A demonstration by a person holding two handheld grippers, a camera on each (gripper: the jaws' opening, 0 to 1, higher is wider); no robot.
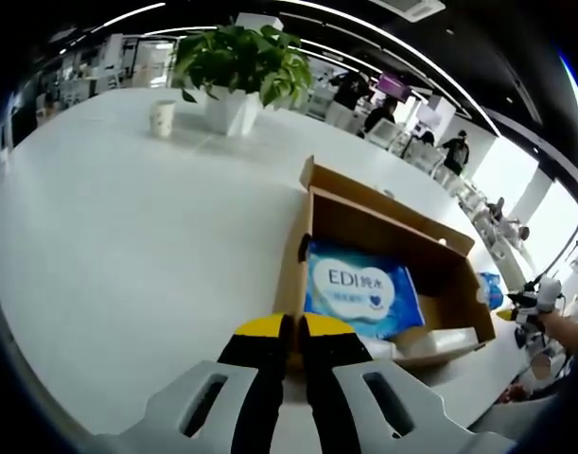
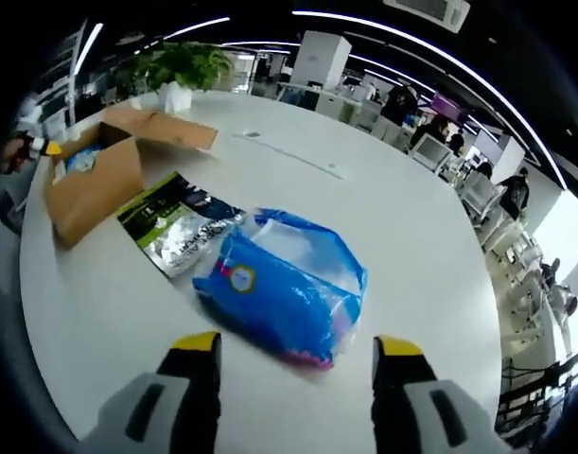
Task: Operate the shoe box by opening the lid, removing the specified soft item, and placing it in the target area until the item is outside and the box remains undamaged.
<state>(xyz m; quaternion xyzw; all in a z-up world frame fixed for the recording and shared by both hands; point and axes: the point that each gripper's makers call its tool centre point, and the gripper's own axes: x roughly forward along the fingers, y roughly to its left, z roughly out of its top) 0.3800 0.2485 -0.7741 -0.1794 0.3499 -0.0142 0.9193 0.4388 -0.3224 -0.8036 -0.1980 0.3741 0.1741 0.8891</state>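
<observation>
My right gripper (image 2: 295,357) stands with jaws spread wide at the bottom of the right gripper view, holding nothing, just short of the blue plastic bag (image 2: 284,284) lying at frame centre on the white table (image 2: 411,218). I judge the bag soft, light and slippery; its bunched near edge looks the best hold. A green-and-silver pouch (image 2: 180,225) touches it at left. The open shoe box (image 1: 393,255) sits right of centre in the left gripper view, a blue tissue pack (image 1: 359,288) inside. My left gripper (image 1: 293,329) has its jaws pressed together, empty, near the box's corner.
</observation>
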